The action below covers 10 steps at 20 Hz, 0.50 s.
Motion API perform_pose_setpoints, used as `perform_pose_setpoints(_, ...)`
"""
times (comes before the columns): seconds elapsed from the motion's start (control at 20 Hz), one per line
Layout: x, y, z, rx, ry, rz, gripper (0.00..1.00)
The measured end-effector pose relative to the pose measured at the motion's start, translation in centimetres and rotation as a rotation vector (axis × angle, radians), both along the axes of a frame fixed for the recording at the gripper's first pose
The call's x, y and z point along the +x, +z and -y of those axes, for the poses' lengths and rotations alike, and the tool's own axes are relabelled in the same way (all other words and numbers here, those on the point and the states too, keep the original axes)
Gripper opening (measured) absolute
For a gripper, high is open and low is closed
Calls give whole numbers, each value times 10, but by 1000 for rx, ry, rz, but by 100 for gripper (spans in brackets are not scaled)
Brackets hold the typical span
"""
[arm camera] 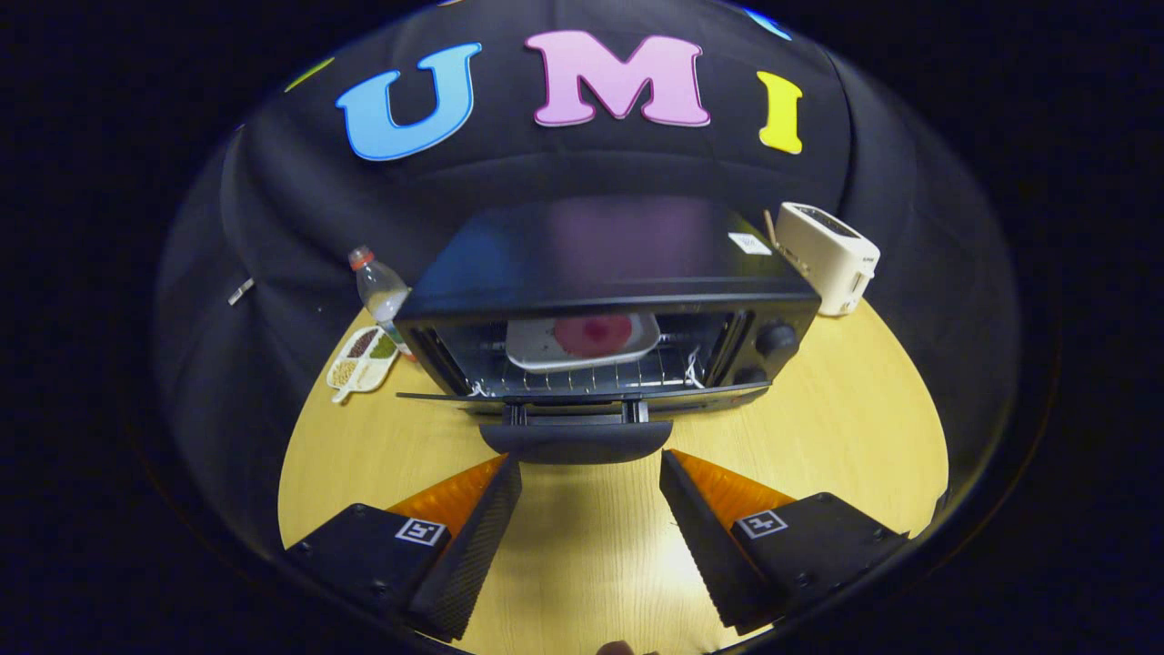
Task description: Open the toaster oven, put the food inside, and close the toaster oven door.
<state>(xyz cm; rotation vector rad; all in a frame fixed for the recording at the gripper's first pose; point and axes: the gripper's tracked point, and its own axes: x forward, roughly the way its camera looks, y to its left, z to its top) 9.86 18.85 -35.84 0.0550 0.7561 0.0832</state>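
A black toaster oven (600, 273) stands on the wooden table just beyond my fingers. Its door (582, 398) is folded down flat toward me, with the dark handle (576, 440) sticking out at the front. Inside, on the wire rack, lies a white plate (536, 347) carrying a round pink-red piece of food (593, 334). My gripper (591, 468) is open, its two fingertips on either side of the door handle and a little short of it, with nothing between them.
A white pop-up toaster (829, 255) stands behind the oven on the right. On the left are a plastic bottle (380, 289) and a white divided dish (364, 362) with grains. Bare wooden table (818, 437) lies around the oven and under my fingers.
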Motion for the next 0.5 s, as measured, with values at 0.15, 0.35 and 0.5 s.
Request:
perform_pose_setpoints(0.15, -4, 48, 4, 12, 12, 120, 99)
perform_pose_setpoints(0.35, -9, 116, 22, 6, 16, 299, 100)
perform_pose_setpoints(0.5, -18, 168, 50, 6, -8, 416, 99)
